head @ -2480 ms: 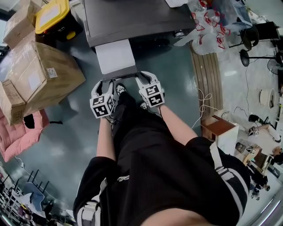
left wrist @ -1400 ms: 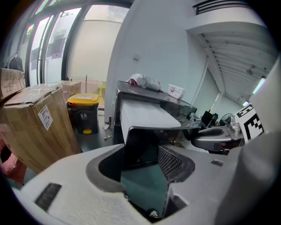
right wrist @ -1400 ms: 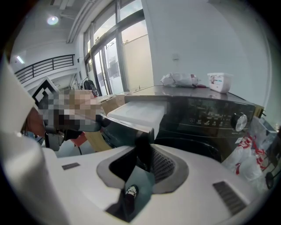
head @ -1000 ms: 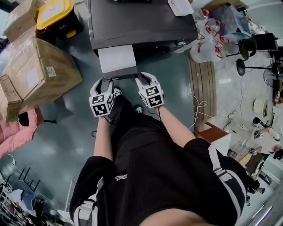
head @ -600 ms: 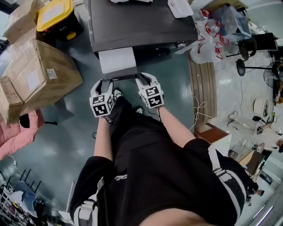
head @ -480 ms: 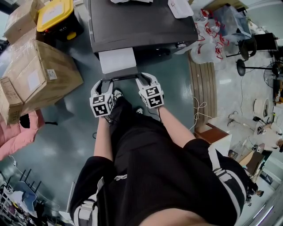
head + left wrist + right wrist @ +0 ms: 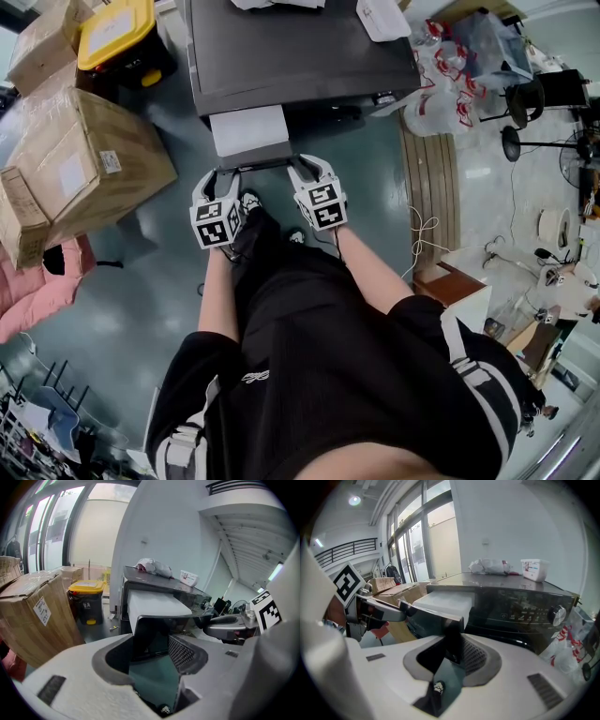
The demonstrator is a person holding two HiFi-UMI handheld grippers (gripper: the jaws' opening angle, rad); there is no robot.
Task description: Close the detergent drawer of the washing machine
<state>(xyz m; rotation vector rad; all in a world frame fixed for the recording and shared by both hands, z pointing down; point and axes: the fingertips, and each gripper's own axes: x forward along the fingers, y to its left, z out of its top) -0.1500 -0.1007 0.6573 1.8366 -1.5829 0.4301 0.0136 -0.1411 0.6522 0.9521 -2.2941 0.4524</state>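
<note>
Detergent drawer (image 7: 248,129) open, front panel (image 7: 255,162) clamped between jaws of left gripper (image 7: 217,176) and right gripper (image 7: 306,169).
Uneven pushing could skew and jam it short of the washing machine (image 7: 300,47).

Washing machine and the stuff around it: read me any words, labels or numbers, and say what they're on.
No text can be read.
Cardboard box label: too small.
White tub, red print: blurred.
Washing machine panel: too dim.
Yellow-lidded bin sticker: blurred.

Bright daylight is admitted through windows (image 7: 89,536) beyond the fingers (image 7: 180,652). Edges are bowed and darkened; the near fingers are softened.
</note>
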